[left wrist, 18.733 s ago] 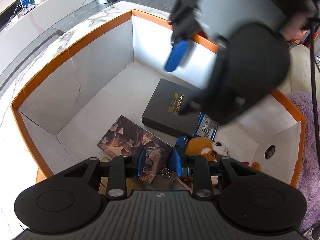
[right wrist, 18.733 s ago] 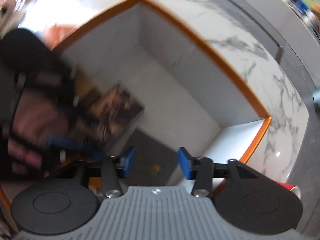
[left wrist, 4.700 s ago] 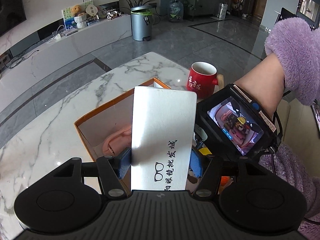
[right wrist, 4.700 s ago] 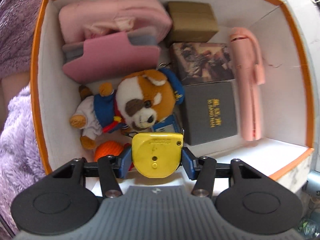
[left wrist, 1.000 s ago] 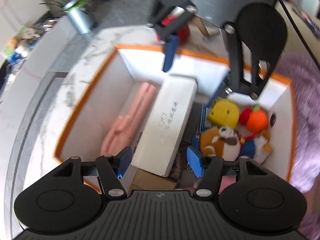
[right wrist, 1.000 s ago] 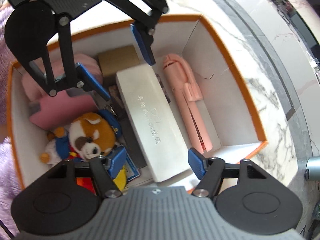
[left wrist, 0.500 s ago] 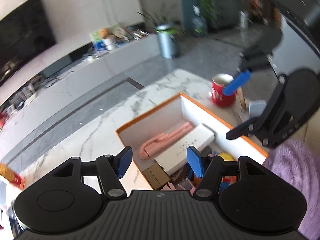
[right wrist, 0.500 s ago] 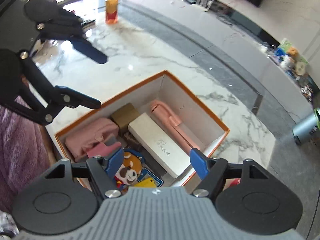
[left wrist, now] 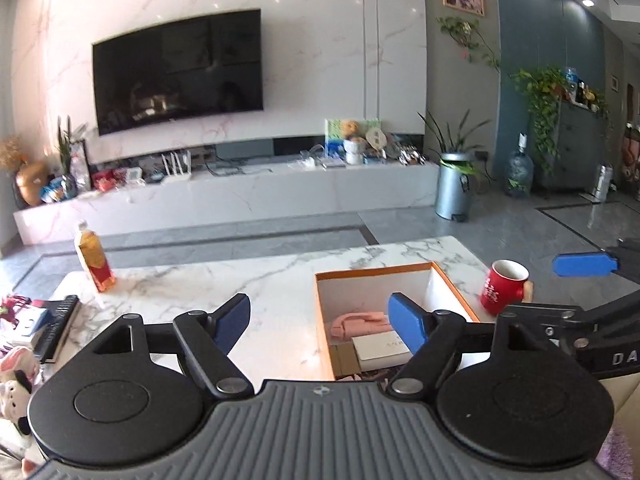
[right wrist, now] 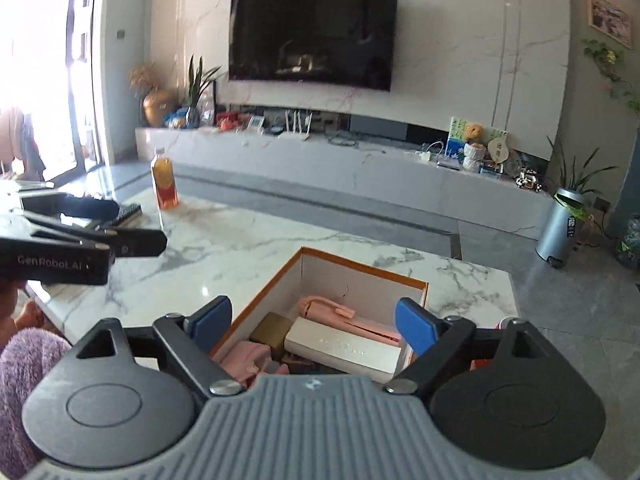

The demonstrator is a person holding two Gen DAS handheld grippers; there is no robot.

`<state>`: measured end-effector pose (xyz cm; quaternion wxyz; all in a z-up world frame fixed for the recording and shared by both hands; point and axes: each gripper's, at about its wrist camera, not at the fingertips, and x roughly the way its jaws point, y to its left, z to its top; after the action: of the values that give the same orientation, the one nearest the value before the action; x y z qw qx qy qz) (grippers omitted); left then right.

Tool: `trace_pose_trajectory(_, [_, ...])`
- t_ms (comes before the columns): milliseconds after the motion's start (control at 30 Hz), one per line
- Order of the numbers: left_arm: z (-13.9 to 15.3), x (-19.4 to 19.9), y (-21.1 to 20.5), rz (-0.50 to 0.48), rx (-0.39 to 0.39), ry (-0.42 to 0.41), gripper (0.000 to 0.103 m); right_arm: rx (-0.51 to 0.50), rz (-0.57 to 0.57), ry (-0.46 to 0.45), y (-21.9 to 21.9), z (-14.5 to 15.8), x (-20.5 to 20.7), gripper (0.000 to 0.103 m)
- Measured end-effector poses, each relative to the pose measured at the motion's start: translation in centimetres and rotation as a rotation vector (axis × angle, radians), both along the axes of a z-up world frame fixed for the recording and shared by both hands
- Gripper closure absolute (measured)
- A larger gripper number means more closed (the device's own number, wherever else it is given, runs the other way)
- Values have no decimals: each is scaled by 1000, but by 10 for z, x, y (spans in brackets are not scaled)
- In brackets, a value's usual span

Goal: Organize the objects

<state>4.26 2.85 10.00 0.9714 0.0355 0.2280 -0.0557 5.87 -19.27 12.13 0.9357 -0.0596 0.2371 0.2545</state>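
White case (right wrist: 344,350) lies flat in the box (right wrist: 362,270), long axis beside pink handle; both grippers gape empty.

Marble table (left wrist: 200,292): box (left wrist: 320,320), mug (left wrist: 505,287), bottle (left wrist: 94,258)

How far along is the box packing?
Mostly done: the box on the table holds the white case, pink stick, tan box and pink pouch. In hand: nothing; left gripper and right gripper are open and raised. Left: possibly nothing; mug and bottle remain out.
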Motion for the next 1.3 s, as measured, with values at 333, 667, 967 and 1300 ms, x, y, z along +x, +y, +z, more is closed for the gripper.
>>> trace_pose_trajectory(333, [-42, -31, 6, 130, -56, -54, 10, 98, -219, -90, -10, -44, -47, 8])
trace_pose_trajectory(667, [-100, -26, 1, 170, 5, 107, 10, 64, -220, -22, 9, -89, -45, 7])
trace_pose_trajectory(967, [-131, -14, 3, 173, -14, 177, 10, 33, -229, 10, 15, -123, -29, 7])
trace_pose_trajectory(1300, [-145, -5, 4, 170, 6, 214, 10, 20, -224, 49, 18, -146, -13, 7])
